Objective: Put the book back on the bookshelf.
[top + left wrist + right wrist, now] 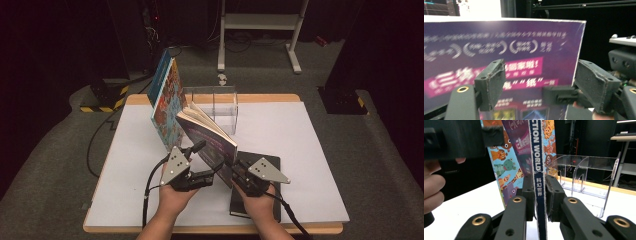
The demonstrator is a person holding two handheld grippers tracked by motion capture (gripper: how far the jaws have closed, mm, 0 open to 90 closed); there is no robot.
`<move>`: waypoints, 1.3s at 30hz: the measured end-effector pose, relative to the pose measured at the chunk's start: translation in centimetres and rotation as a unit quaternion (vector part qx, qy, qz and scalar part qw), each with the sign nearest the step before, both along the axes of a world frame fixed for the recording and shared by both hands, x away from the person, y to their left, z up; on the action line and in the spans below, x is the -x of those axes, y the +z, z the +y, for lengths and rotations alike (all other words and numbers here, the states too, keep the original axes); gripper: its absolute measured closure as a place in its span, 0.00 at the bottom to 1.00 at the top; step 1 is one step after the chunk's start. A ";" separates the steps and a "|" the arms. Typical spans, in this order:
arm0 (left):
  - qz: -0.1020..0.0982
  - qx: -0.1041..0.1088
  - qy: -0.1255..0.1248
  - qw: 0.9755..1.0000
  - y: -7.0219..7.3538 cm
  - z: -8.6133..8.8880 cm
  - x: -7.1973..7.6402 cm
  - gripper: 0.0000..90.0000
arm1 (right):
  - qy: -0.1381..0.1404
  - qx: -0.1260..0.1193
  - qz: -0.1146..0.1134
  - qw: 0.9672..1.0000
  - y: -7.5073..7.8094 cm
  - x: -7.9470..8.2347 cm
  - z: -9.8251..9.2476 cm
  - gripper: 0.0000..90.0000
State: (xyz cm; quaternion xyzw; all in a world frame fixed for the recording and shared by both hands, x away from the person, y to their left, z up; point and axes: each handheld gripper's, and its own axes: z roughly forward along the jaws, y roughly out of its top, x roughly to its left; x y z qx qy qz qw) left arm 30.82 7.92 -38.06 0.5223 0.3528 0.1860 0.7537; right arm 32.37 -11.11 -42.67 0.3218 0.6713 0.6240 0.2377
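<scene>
The right claw pinches the purple magazine by its spine while the left claw stands spread beside it — mid-transfer, with the clear acrylic rack likely next.

The purple magazine I've got is thin and soft-covered, with pink banners and white lettering on its face and a dark blue spine printed in white. It stands tilted on edge near the middle of the table — spine toward six o'clock, pages fanning a little at twelve. It leans just beside the colourful animal picture book at ten o'clock.
</scene>
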 end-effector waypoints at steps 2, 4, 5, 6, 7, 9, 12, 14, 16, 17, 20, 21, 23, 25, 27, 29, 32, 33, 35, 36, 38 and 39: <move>0.002 0.000 -0.004 1.000 0.2 -0.3 -0.1 0.27 | 0.001 -0.001 0.001 1.000 0.0 0.0 0.0 0.87; 0.000 0.000 -0.010 1.000 0.3 -0.6 -0.3 0.28 | 0.001 -0.002 0.002 1.000 0.0 0.1 0.0 0.87; 0.001 0.003 -0.010 1.000 0.3 -0.7 -0.3 0.28 | 0.003 -0.002 0.001 1.000 0.0 0.1 0.1 0.87; 0.001 0.001 -0.011 1.000 0.3 -0.8 -0.4 0.28 | 0.003 -0.002 0.000 1.000 -0.1 0.1 0.1 0.87; 0.002 0.000 -0.013 1.000 0.3 -0.8 -0.5 0.27 | 0.003 -0.002 0.000 1.000 -0.1 0.2 0.1 0.87; 0.003 0.000 -0.016 1.000 0.3 -1.0 -0.7 0.26 | 0.005 0.000 -0.003 1.000 -0.1 0.2 0.2 0.86; 0.005 0.005 -0.016 1.000 0.3 -0.9 -0.7 0.26 | 0.006 0.003 0.002 1.000 -0.2 0.2 0.2 0.82; 0.007 0.007 -0.016 1.000 0.3 -0.9 -0.8 0.26 | 0.010 0.004 0.011 1.000 -0.6 0.3 0.1 0.78; 0.007 0.005 -0.015 1.000 0.3 -0.9 -0.8 0.26 | 0.014 0.012 0.017 1.000 -1.0 0.4 -0.3 0.76; 0.008 0.004 -0.014 1.000 0.2 -0.9 -0.8 0.26 | 0.016 0.017 0.020 1.000 -1.2 0.6 -0.5 0.76; 0.011 0.005 -0.012 1.000 0.2 -0.9 -0.9 0.26 | 0.022 0.032 0.025 0.999 -1.5 1.1 -1.3 0.75; 0.010 0.005 -0.012 1.000 0.2 -0.9 -0.9 0.26 | 0.023 0.035 0.027 0.999 -1.6 1.2 -1.5 0.75; 0.011 0.005 -0.011 1.000 0.2 -1.0 -0.9 0.26 | 0.029 0.038 0.032 0.998 -1.8 1.3 -1.8 0.75; 0.012 0.007 -0.011 1.000 0.2 -1.1 -0.8 0.25 | 0.034 0.043 0.038 0.998 -2.1 1.2 -1.8 0.74; 0.011 0.001 -0.011 1.000 0.2 -1.1 -0.6 0.24 | 0.040 0.044 0.044 0.997 -2.2 0.9 -1.8 0.73; 0.010 0.002 -0.013 1.000 0.2 -1.2 -0.4 0.24 | 0.045 0.042 0.049 0.997 -2.4 0.7 -1.6 0.74; 0.013 -0.002 -0.012 1.000 0.0 -1.4 -0.3 0.23 | 0.051 0.044 0.051 0.996 -2.5 0.8 -1.3 0.75; 0.013 -0.002 -0.010 1.000 0.0 -1.4 -0.3 0.22 | 0.052 0.047 0.051 0.996 -2.5 0.9 -1.2 0.75; 0.016 -0.001 -0.008 1.000 0.0 -1.5 -0.2 0.22 | 0.053 0.047 0.051 0.996 -2.6 0.9 -1.1 0.74; 0.017 0.000 -0.006 1.000 0.0 -1.5 -0.1 0.21 | 0.054 0.046 0.053 0.996 -2.6 1.0 -1.0 0.74; 0.015 -0.003 0.001 1.000 0.0 -1.6 0.1 0.20 | 0.055 0.044 0.053 0.996 -2.5 1.1 -1.0 0.73; 0.015 -0.005 0.004 1.000 0.0 -1.6 0.2 0.19 | 0.056 0.046 0.051 0.996 -2.5 1.1 -0.9 0.73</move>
